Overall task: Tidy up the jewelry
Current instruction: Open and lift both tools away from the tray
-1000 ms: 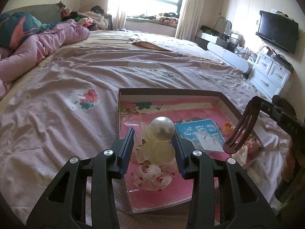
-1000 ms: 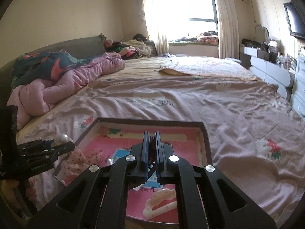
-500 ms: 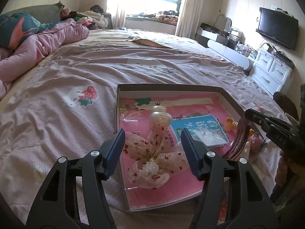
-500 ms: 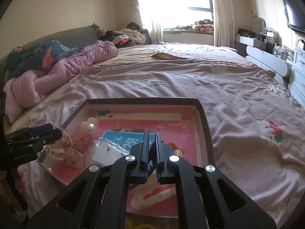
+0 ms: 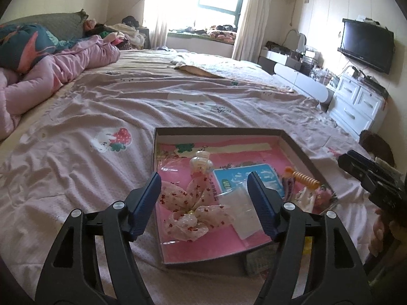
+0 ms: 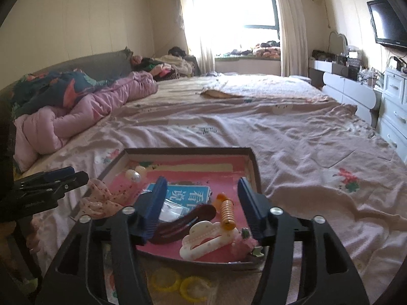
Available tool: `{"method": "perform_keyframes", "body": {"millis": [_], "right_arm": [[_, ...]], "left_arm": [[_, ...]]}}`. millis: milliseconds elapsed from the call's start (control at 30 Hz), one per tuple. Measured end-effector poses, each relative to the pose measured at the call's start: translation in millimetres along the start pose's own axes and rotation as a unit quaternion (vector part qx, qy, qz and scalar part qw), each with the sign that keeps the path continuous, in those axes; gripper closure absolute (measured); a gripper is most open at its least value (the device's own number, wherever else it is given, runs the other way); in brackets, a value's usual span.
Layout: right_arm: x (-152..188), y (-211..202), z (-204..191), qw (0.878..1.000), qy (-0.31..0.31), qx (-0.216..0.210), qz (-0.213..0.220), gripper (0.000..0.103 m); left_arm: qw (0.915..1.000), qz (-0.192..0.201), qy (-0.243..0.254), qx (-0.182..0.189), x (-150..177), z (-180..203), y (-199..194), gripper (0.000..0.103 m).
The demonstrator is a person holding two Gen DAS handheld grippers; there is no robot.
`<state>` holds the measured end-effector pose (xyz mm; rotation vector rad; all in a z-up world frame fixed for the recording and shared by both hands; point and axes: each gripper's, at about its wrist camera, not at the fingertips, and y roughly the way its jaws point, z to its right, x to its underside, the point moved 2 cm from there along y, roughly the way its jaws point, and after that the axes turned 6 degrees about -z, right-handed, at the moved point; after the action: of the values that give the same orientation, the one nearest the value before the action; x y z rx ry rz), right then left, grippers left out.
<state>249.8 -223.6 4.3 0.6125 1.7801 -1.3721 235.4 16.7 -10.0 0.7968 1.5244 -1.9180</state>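
A shallow tray (image 5: 218,131) with a pink lining lies on the bed. My left gripper (image 5: 206,203) hovers over its near left part, jaws opening and nothing between them. Below it a spotted chiffon bow (image 5: 193,213) with a pearl ornament (image 5: 201,162) rests in the tray. My right gripper (image 6: 203,203) is over the near right part, jaws opening too. A dark red hair clip (image 6: 185,221) lies loose on the tray floor under it, beside a white cloud-shaped clip (image 6: 206,239) and an orange spiral clip (image 6: 226,213). Each view shows the other gripper (image 5: 368,175) (image 6: 51,180) at its edge.
A blue card (image 5: 254,175) and a clear bag (image 5: 239,206) lie in the tray's middle. Yellow rings (image 6: 175,282) sit on the sheet in front of the tray. A pink quilt (image 5: 63,73) is heaped at the far left. White drawers (image 5: 356,106) stand right of the bed.
The left gripper opened, let go of the pearl bow, which now lies in the tray, and drew back. The right gripper opened and released the dark clip into the tray.
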Motion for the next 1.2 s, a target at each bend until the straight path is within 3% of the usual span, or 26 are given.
{"method": "perform_keyframes", "body": {"millis": [267,467,567,667,1200], "right_arm": [[-2.1,-39.2,-1.7,0.999,-0.003,0.000,0.033,0.021],[-0.7,-62.4,-3.8,0.999,0.000,0.001,0.048,0.021],[1.1,-72.0,-7.1,0.998,-0.002,0.002,0.055,0.021],[4.0,-80.4,-9.9,0.998,-0.002,0.003,0.064,0.013],[27.2,-98.2,-21.8,0.998,-0.023,0.008,0.061,0.012]], "left_arm": [[0.9996,0.026,0.003,0.003,-3.3,11.7,-29.1,0.025],[0.9988,0.049,0.005,0.001,-2.0,19.2,-52.6,0.013],[0.9984,0.057,0.004,0.001,-0.5,19.9,-63.0,0.012],[0.9978,0.066,0.002,-0.001,4.0,21.3,-73.2,0.012],[0.9969,0.076,0.007,-0.017,34.9,19.8,-97.7,0.012]]}}
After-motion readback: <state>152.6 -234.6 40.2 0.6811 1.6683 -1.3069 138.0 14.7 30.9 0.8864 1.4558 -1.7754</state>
